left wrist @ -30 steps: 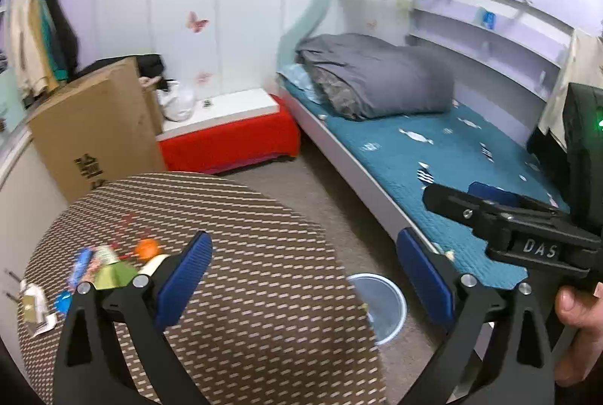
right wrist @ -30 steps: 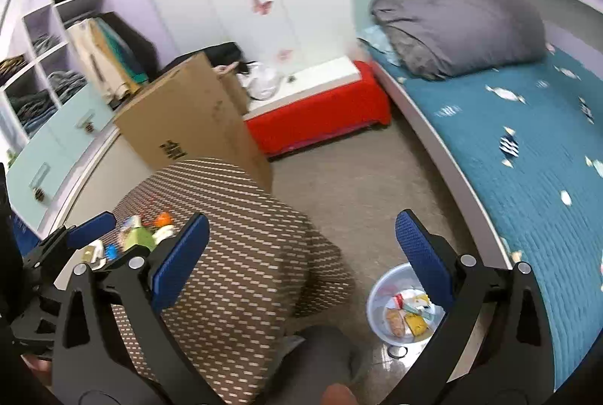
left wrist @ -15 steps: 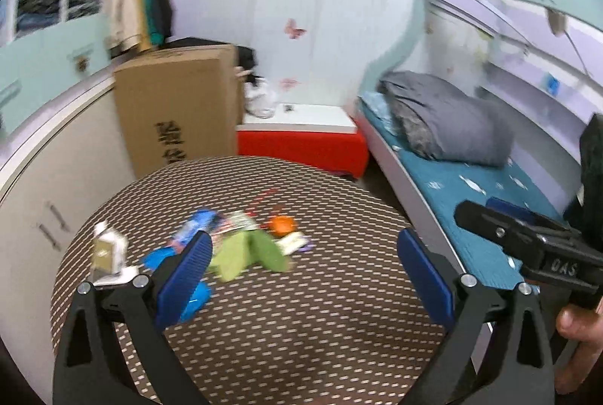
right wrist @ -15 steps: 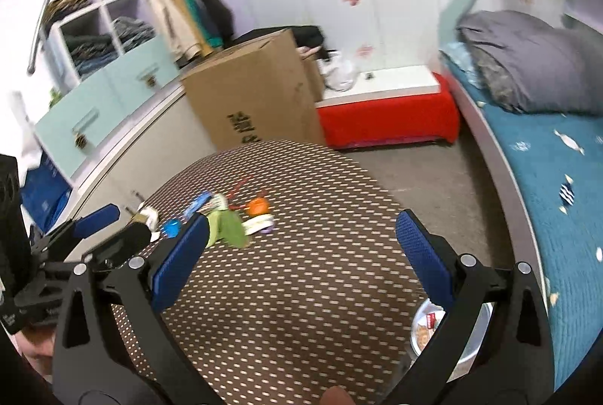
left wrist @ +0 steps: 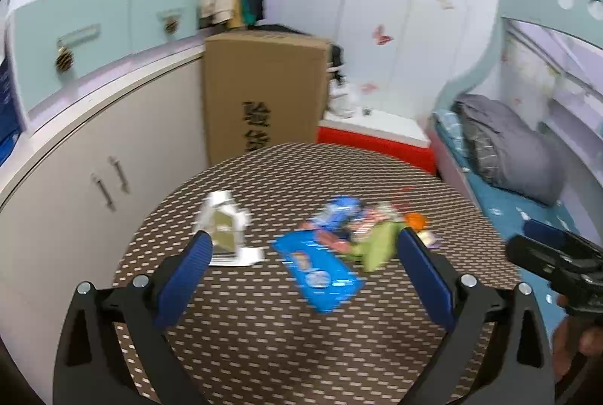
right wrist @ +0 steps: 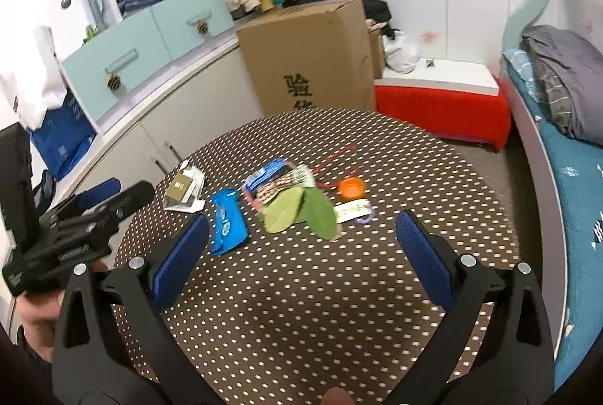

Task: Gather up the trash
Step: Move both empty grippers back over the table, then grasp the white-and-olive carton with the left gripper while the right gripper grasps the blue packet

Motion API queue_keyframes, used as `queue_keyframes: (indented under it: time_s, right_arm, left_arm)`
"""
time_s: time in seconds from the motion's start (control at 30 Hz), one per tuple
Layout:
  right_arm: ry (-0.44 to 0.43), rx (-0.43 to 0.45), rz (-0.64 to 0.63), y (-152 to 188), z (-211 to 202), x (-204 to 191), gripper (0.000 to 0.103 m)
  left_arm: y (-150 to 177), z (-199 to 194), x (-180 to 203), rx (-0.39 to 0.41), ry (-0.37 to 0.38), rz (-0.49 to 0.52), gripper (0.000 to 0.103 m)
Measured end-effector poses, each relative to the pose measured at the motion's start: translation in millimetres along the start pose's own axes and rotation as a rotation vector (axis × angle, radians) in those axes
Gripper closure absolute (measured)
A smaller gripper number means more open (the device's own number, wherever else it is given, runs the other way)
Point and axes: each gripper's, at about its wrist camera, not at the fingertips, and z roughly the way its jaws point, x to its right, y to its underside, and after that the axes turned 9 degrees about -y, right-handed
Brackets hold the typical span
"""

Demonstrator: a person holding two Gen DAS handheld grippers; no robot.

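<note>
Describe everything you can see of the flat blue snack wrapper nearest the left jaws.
The flat blue snack wrapper is a glossy, plastic-looking oblong with white printing I cannot read. It lies flat on the brown dotted round table, left of the green and patterned litter pile and right of the small white-and-olive carton. It seems to touch only the table. Nothing grips it.

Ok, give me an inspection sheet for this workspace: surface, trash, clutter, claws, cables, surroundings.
Surface: round table with a brown dotted cover.
Job's things: blue wrapper, green wrappers, orange cap, small carton, white label, all loose on the table.
Clutter: striped packets and a red string in the same pile.
Claws: left claw open, empty, above the table; right claw open, empty.
Cables: nothing seen.
Surroundings: cardboard box, red bench, bed, cabinets.
</note>
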Motion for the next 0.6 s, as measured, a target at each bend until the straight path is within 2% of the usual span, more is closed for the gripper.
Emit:
queue_keyframes:
  time_s: [0.2, 0.33, 0.4, 0.47, 0.53, 0.6]
  right_arm:
    - [-0.018, -0.056, -0.020, 7, 31, -11, 0.006]
    - [-0.030, -0.084, -0.029, 11, 45, -14, 0.006]
    - [-0.031, -0.096, -0.034, 12, 52, -15, 0.006]
    - [-0.038, -0.111, -0.037, 13, 60, -18, 0.006]
    - [-0.046, -0.126, -0.046, 13, 68, -21, 0.006]
    - [-0.066, -0.146, -0.055, 14, 79, -27, 0.007]
  left_arm:
    - [2, 51, -37, -0.061, -0.092, -0.029, 0.007]
    - [3, 84, -48, -0.110, -0.117, -0.027, 0.007]
    - [3, 100, -51, -0.132, -0.119, -0.021, 0.017]
    - [4, 118, -52, -0.179, -0.099, -0.014, 0.036]
    - [6, 127, -54, -0.203, -0.084, -0.018, 0.049]
    - [9, 133, -58, -0.210, -0.072, -0.023, 0.052]
